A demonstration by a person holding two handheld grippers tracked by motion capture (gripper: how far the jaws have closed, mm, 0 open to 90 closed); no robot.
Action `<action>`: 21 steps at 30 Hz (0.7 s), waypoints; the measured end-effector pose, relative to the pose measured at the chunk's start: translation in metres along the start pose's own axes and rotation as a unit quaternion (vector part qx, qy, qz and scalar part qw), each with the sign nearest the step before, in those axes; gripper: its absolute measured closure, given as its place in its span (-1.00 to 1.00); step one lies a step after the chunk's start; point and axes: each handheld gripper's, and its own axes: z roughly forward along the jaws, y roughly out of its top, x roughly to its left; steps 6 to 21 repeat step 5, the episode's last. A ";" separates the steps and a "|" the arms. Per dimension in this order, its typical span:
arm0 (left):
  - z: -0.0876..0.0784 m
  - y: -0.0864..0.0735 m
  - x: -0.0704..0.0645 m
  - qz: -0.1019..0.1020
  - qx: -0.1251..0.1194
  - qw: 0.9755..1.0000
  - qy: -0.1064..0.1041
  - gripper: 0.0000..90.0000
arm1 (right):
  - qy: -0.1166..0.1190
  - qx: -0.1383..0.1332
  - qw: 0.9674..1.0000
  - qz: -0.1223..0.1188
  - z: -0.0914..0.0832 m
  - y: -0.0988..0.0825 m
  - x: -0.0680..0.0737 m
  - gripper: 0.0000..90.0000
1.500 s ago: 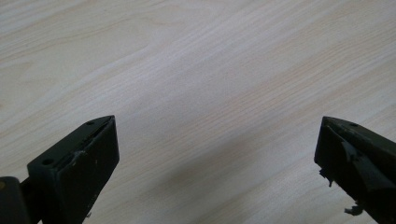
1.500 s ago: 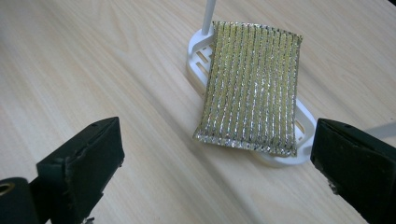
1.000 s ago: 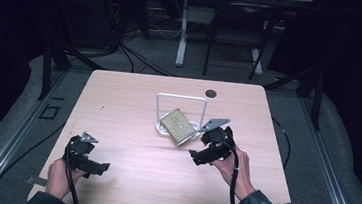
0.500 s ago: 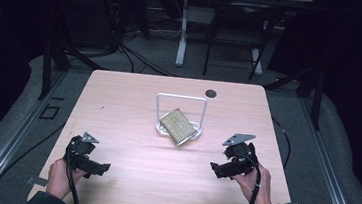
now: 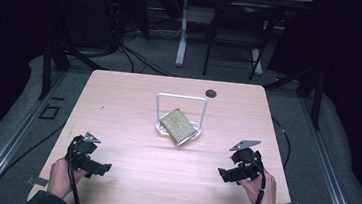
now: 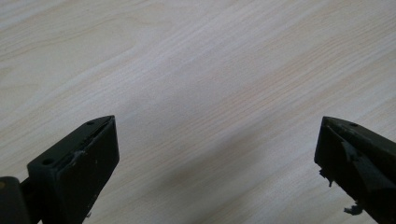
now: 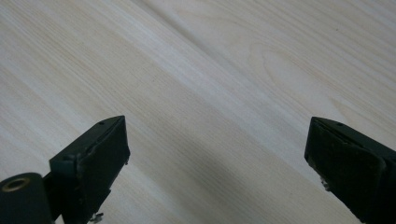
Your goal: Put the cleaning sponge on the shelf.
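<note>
Resting low on table (image 5: 161,180), left gripper (image 5: 104,168) and right gripper (image 5: 222,174), both jaws spread.

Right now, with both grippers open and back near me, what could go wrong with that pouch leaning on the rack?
The pouch sits tilted against the white rack, one corner past the rack's base, so it may slide off onto the table. The rack looks light; a nudge from the right gripper or left gripper reaching in could tip it. Both jaw pairs stand wide open over bare wood, so neither steadies anything.
</note>
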 end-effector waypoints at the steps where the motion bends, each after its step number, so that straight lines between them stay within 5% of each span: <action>1: 0.000 0.000 0.000 0.000 0.000 1.000 0.000 -1.00 | -0.001 0.002 1.000 0.000 0.001 0.000 0.000 -0.86; 21: 0.001 0.001 -0.001 0.000 0.000 1.000 0.002 -1.00 | -0.002 0.005 1.000 -0.001 0.001 -0.001 -0.001 -0.83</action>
